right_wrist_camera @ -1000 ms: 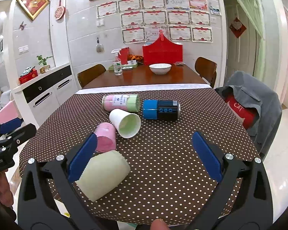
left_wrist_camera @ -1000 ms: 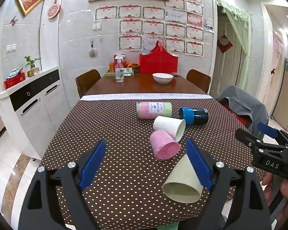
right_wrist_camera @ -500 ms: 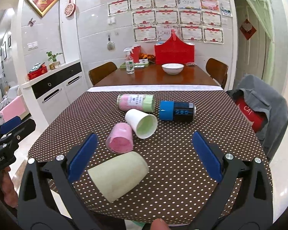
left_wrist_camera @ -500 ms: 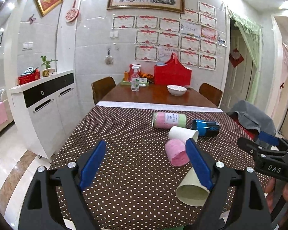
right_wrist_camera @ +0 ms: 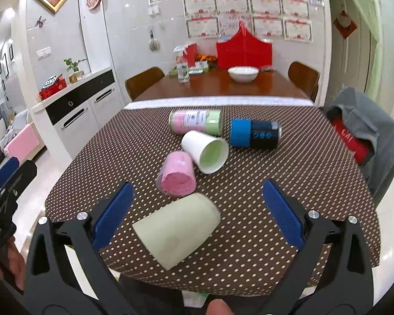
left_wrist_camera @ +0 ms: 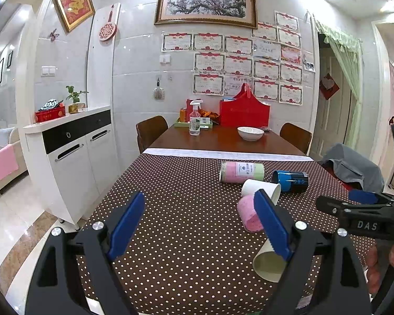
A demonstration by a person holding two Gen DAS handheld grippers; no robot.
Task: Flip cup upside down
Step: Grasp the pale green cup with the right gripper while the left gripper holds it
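Note:
Three cups lie on their sides on the brown dotted tablecloth. A pale green cup lies nearest the front edge, partly hidden in the left wrist view. A pink cup lies behind it, also in the left wrist view. A white cup lies further back, also in the left wrist view. My right gripper is open, its jaws standing either side of the pale green cup, above it. My left gripper is open and empty, left of the cups.
A pink and green canister and a blue and black canister lie on their sides behind the cups. A white bowl, a spray bottle and a red bag stand on the far table. A chair with a grey jacket stands at the right.
Both grippers have pulled back and risen. The left view has tilted up and swung left. The right gripper now stands over the pale green cup. The cups have not moved.

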